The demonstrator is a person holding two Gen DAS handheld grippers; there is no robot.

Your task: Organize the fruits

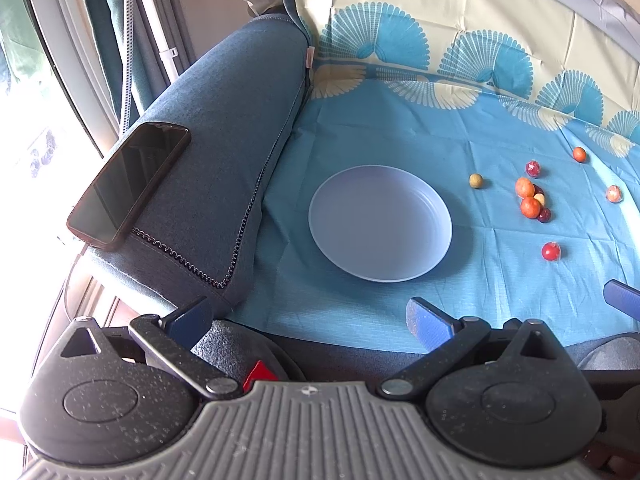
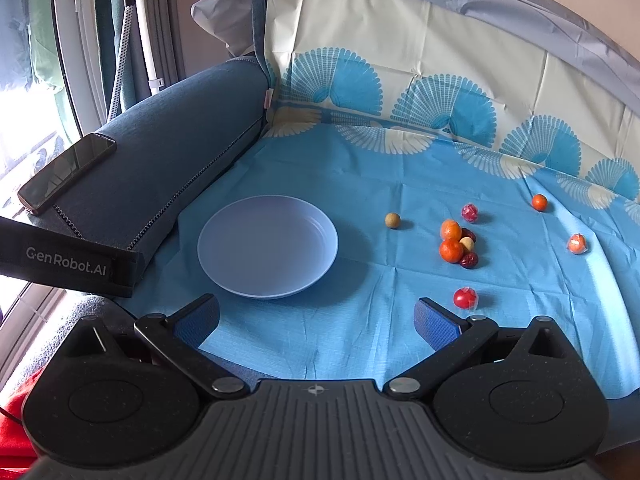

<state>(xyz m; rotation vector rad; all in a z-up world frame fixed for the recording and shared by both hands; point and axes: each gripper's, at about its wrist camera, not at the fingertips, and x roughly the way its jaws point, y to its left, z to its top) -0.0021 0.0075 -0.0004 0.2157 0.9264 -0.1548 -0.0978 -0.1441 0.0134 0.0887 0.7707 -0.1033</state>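
An empty pale blue plate point(image 1: 380, 222) point(image 2: 268, 246) lies on a blue cloth. Right of it several small fruits are scattered: a tan round one point(image 1: 476, 181) point(image 2: 392, 220), two oranges point(image 1: 525, 188) point(image 2: 451, 250) clustered with dark red dates point(image 2: 469, 260), a red wrapped fruit point(image 1: 551, 251) point(image 2: 465, 298), and others farther right point(image 2: 539, 202). My left gripper point(image 1: 310, 316) is open and empty, near the plate's front edge. My right gripper point(image 2: 318, 318) is open and empty, in front of the plate, its right finger point(image 2: 438, 326) close to the red wrapped fruit.
A dark phone point(image 1: 128, 184) point(image 2: 66, 172) lies on the blue sofa armrest point(image 1: 224, 140) at the left. The patterned cloth point(image 2: 400, 92) rises up the sofa back behind. A window and curtains stand at far left. A black GenRobot.AI strap point(image 2: 68, 260) shows at left.
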